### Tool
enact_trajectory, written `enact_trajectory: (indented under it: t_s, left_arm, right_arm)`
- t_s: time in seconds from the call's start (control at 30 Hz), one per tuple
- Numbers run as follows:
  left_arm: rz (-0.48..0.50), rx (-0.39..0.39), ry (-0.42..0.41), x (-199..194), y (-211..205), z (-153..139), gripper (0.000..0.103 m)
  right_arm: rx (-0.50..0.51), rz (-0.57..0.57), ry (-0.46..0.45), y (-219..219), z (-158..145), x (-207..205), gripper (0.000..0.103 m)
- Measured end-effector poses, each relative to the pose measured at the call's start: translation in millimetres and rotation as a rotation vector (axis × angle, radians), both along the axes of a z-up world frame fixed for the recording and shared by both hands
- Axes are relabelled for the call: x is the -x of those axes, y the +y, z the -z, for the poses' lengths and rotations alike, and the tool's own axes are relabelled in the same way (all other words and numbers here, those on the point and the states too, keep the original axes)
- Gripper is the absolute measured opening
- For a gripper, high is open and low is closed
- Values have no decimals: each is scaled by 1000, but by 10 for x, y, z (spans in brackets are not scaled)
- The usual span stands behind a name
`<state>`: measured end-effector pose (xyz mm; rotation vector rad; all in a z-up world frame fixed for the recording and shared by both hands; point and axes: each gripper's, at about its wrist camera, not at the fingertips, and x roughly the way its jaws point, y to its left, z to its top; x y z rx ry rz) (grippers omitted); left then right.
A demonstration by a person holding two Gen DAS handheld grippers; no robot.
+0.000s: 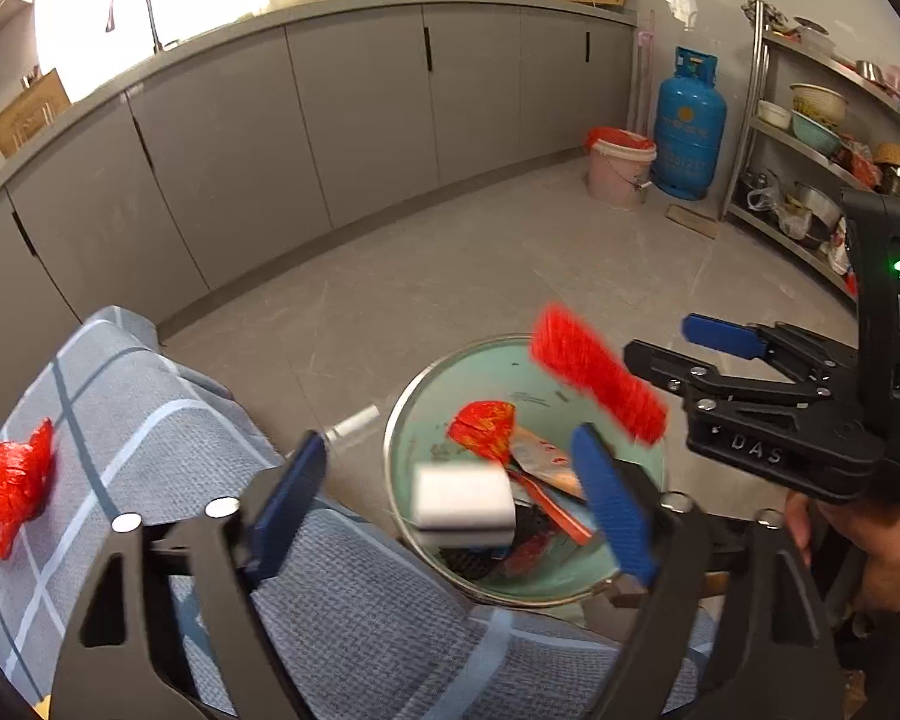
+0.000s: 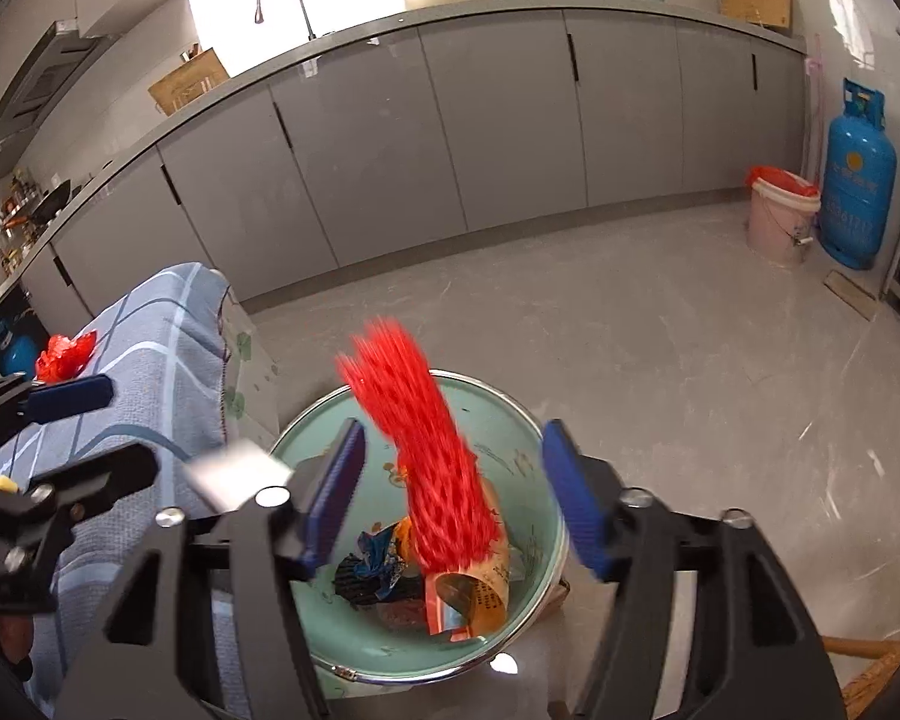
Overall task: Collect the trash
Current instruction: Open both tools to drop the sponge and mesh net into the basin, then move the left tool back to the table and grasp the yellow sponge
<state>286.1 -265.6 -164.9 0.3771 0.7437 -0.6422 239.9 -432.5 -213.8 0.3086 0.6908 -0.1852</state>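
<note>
Grey kitchen floor tiles (image 2: 660, 348) carry a pale green basin (image 2: 528, 420) standing just beside the right edge of a table under a grey checked cloth (image 1: 168, 420). Over the basin a red mesh piece (image 2: 432, 468) is in mid-air, blurred, touching neither tool. A white block (image 1: 463, 501), also blurred, is in the air between the left gripper's fingers and above the basin's near rim. Inside the basin lie a crumpled red wrapper (image 1: 485, 427), an orange packet (image 2: 480, 594), and dark blue and black scraps (image 2: 372, 564).

The left gripper (image 1: 456, 498) stands released, jaws wide, pads clear of the white block. The right gripper (image 2: 453, 492) is likewise released, jaws spread to either side of the mesh without contact. No earlier state can be checked from these views.

One red crumpled plastic piece (image 1: 15, 483) remains on the cloth at the far left, well apart from the basin.

Far behind run grey cabinets (image 2: 510, 120) under a worktop with a tap (image 2: 282, 3). At far right stand a pink bucket (image 2: 780, 222), a blue gas cylinder (image 2: 858, 180) and a steel rack (image 1: 810, 138).
</note>
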Motion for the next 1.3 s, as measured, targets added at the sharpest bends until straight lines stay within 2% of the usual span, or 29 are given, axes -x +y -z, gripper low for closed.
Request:
enact_trajectory:
  t_s: [0.17, 0.33, 0.5, 0.83, 1.03, 1.1, 1.3]
  left_arm:
    - [-50, -21, 6, -62, 130, 13, 87]
    - [-105, -13, -2, -91, 303, -48, 92]
    - [-141, -42, -25, -85, 416, -67, 95]
    - [-224, -39, -25, -29, 779, -130, 95]
    - [-288, -47, -44, 97, 1145, -181, 95]
    - [-316, -58, -54, 143, 1284, -190, 95]
    - [-441, -104, -75, 310, 1886, -164, 95]
  right_arm:
    - [-8, 13, 1, -39, 8, 37, 65]
    - [-15, 10, -4, 39, -4, 65, 71]
    - [-16, -2, 2, 195, -30, 109, 73]
    - [-29, -52, -9, 601, -131, 231, 78]
    - [-29, -91, -33, 904, -274, 245, 79]
    - [-24, -108, -47, 1024, -337, 264, 83]
    - [-16, -179, -60, 1379, -434, 254, 84]
